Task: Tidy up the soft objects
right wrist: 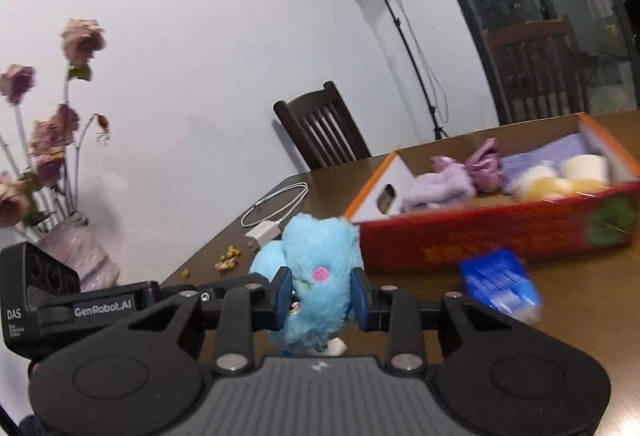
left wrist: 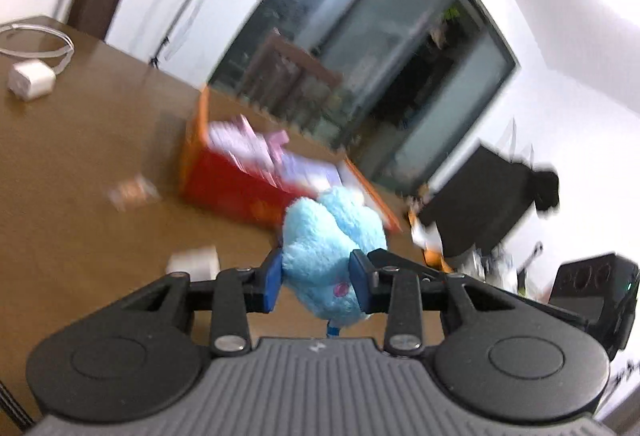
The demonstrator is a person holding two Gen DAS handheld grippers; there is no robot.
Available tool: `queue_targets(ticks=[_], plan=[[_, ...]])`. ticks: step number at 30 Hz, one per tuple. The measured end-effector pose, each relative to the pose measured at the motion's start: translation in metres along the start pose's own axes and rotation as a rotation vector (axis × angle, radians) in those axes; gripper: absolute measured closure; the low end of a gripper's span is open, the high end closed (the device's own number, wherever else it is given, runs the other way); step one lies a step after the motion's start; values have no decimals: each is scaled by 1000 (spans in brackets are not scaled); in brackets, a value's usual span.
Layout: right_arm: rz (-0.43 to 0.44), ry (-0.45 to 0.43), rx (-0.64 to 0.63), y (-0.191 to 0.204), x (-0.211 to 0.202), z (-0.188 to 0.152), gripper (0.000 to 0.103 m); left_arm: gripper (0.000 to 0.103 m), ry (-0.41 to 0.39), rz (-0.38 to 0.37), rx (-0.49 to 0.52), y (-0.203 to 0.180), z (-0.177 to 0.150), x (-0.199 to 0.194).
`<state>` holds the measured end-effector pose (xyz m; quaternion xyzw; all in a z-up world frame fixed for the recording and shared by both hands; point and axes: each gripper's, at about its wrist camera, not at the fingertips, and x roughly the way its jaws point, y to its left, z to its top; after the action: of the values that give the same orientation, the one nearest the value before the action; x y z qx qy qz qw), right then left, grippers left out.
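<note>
A fluffy light-blue plush toy (left wrist: 328,236) with a small pink embroidered flower hangs just above the brown table (left wrist: 80,164). My left gripper (left wrist: 316,276) is shut on it, blue pads pressing into the fur on both sides. My right gripper (right wrist: 320,292) is shut on the same blue plush toy (right wrist: 316,256) from another side. Beyond it stands a red cardboard box (right wrist: 480,236) with an orange rim, holding purple and cream-yellow soft items. In the left wrist view the red box (left wrist: 224,184) is blurred.
A white charger with a coiled cable (right wrist: 272,220) lies at the far table edge, and a blue packet (right wrist: 500,288) lies in front of the box. A vase of dried pink flowers (right wrist: 76,256) stands left. Dark wooden chairs (right wrist: 324,128) and a light stand (right wrist: 404,36) stand behind the table.
</note>
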<state>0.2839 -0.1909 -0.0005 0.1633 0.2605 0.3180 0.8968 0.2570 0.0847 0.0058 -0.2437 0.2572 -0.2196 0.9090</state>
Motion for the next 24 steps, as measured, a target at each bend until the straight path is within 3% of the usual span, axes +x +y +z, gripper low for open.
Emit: queue_targets(ticks=[5, 9, 12, 14, 15, 24], plan=[[-85, 111, 84, -22, -40, -49, 72, 67, 170, -11, -21, -14, -53, 14], [-105, 133, 98, -22, -66, -76, 68, 65, 208, 5, -6, -24, -71, 9], [-100, 122, 73, -19, -79, -85, 64, 59, 191, 65, -1, -24, -79, 4], [-110, 104, 74, -21, -85, -86, 58, 44, 167, 112, -15, -24, -80, -3], [-115, 95, 75, -22, -88, -86, 58, 43, 159, 122, -22, -24, -80, -6], [-90, 71, 129, -36, -73, -77, 58, 43, 159, 93, -27, -29, -83, -7]])
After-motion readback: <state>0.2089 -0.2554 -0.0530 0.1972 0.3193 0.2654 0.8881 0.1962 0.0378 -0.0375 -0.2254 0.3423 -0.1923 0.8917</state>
